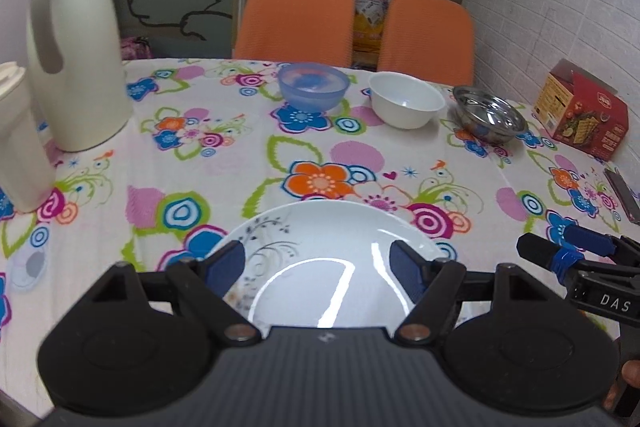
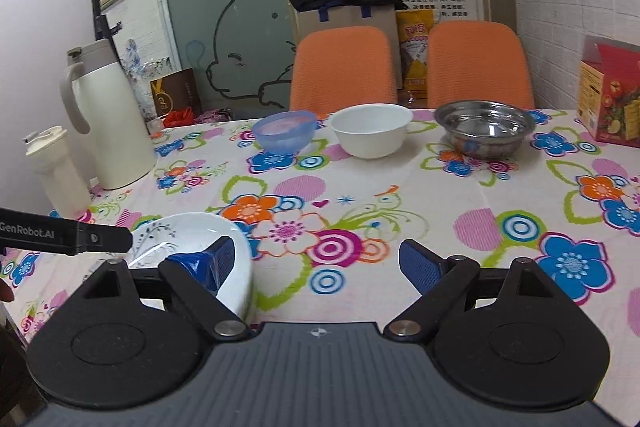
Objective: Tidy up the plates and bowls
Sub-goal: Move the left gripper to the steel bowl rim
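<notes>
A white plate with a grey floral print lies on the flowered tablecloth at the near edge. My left gripper is open, its fingers spread just above the plate. The plate also shows in the right wrist view, at the lower left. My right gripper is open and empty over the cloth to the right of the plate. At the far side stand a blue translucent bowl, a white bowl and a steel bowl in a row; the same row shows in the right wrist view: blue bowl, white bowl, steel bowl.
A tall cream thermos jug and a white bottle stand at the left. A red carton stands at the right by the brick wall. Two orange chairs stand behind the table. A dark flat object lies at the right edge.
</notes>
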### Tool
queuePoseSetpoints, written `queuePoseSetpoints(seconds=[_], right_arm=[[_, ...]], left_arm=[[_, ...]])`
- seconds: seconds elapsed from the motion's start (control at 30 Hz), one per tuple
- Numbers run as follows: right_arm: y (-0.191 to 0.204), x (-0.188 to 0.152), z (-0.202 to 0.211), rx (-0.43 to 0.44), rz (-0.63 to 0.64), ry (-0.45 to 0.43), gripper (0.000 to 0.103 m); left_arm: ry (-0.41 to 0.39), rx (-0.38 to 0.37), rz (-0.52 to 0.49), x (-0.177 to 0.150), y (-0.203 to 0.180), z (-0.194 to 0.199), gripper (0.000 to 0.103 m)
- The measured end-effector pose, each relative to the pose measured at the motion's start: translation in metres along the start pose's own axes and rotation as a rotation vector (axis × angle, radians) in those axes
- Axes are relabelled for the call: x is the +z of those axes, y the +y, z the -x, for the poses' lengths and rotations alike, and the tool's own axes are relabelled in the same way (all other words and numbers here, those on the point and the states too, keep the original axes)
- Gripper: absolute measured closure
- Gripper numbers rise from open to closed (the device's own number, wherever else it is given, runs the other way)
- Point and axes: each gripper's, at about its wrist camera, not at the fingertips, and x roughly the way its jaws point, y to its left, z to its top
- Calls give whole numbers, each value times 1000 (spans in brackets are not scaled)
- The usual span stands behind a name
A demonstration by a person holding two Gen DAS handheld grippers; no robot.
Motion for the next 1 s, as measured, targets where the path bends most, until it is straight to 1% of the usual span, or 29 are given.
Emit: queuePoseSetpoints(seconds=[0.23,0.33,0.4,0.5,0.6,0.67,0.73,0.8,0.87,0.93,1.0], right_arm=[[-66,3,7,-103,-24,19,26],[-94,10,5,-128,-35,20,26],[-110,17,1,-137,-31,25,26],[-134,34,-9,-156,-4,33,26],[-159,57,-21,-193,16,23,26],[-174,73,-34,-207,17,16,26],[-189,88,-50,-216,12,24,26],[-204,101,-73,-215,11,37,26],[-218,110,-97,-218,-16,68,26],[-232,114,-118,-201,-63,92,26],[-238,117,-139,-186,-83,120,26]], left_arm=[[82,-77,-98,26,-62,-43,30],[101,-96,-146,47,-88,-66,30],[100,-103,-187,68,-105,-82,30],[84,-106,-231,107,-128,-110,30],[77,-110,-266,150,-150,-147,29],[85,-122,-270,178,-164,-177,29],[101,-134,-273,200,-176,-208,29],[135,-139,-283,215,-187,-242,28],[178,-137,-267,224,-193,-274,28],[222,-137,-255,229,-197,-301,28],[243,-115,-248,229,-201,-321,28]])
